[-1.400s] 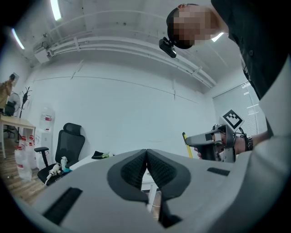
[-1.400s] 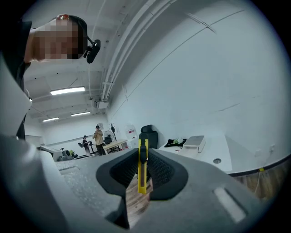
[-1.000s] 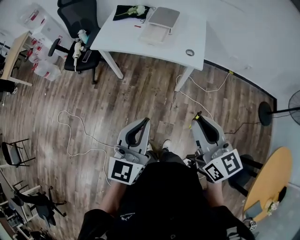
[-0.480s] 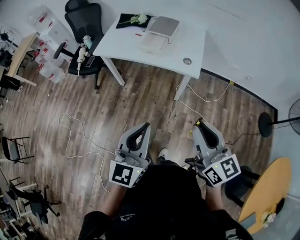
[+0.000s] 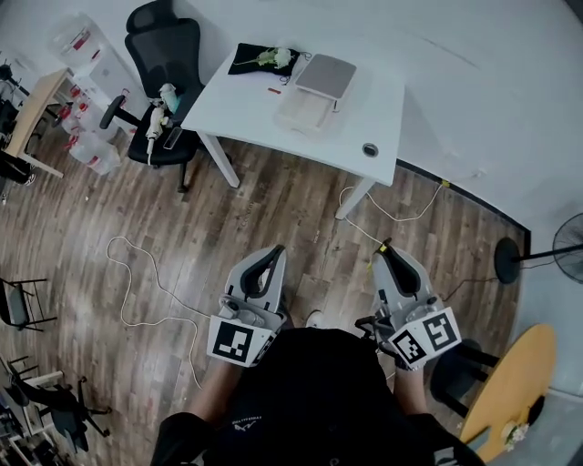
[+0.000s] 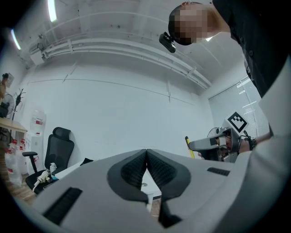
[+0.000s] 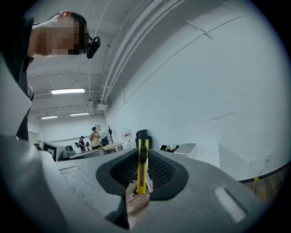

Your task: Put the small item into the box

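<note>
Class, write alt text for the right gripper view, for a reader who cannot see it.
The right gripper has its grey jaws shut on a slim yellow cutter, held upright. Beyond them stand a black chair and a white table against a white wall.

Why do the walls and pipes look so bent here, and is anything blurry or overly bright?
Head view: wide lens bows the room's edges; light is even, the white table bright. Left gripper view: fisheye circle with dark corners, curved ceiling pipes, a glaring light strip. Right gripper view: same dark rim; the yellow item in the right gripper is sharp.
</note>
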The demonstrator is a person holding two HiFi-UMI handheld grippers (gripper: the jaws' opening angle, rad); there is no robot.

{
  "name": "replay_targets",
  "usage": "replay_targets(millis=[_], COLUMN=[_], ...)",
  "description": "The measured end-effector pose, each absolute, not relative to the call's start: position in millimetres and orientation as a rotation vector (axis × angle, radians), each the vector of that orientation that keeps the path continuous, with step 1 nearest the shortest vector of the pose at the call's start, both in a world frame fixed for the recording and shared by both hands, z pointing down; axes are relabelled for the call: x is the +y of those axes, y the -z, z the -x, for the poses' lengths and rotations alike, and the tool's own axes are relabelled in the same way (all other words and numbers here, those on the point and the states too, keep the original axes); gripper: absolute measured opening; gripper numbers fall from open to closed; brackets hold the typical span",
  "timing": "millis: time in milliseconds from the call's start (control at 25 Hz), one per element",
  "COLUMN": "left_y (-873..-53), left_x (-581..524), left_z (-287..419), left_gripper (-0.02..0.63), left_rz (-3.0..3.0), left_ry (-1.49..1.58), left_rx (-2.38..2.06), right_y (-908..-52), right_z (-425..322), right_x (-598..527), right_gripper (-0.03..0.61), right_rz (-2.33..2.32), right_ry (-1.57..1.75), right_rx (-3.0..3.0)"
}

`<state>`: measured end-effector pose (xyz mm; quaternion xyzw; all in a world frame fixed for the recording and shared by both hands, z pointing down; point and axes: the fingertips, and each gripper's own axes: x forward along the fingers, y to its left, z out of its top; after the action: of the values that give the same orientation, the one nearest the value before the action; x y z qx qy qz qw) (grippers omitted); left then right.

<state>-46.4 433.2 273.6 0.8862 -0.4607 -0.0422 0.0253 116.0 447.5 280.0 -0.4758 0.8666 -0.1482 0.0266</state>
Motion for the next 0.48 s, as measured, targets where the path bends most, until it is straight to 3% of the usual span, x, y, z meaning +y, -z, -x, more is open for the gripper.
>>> replay_targets(millis=[480], left_y=[-264.0], left_x=[313.1], left_z=[107.1], left_gripper=[0.005], left_rz=[-2.748], left_ry=[0.255], left_rx=[-1.319], right_y=[-273.4], right_z=[-50.9], right_x=[334.7], right_gripper=[0.067], right_rz=[1.569], right_ry=[0.425], right_rx=[2.625])
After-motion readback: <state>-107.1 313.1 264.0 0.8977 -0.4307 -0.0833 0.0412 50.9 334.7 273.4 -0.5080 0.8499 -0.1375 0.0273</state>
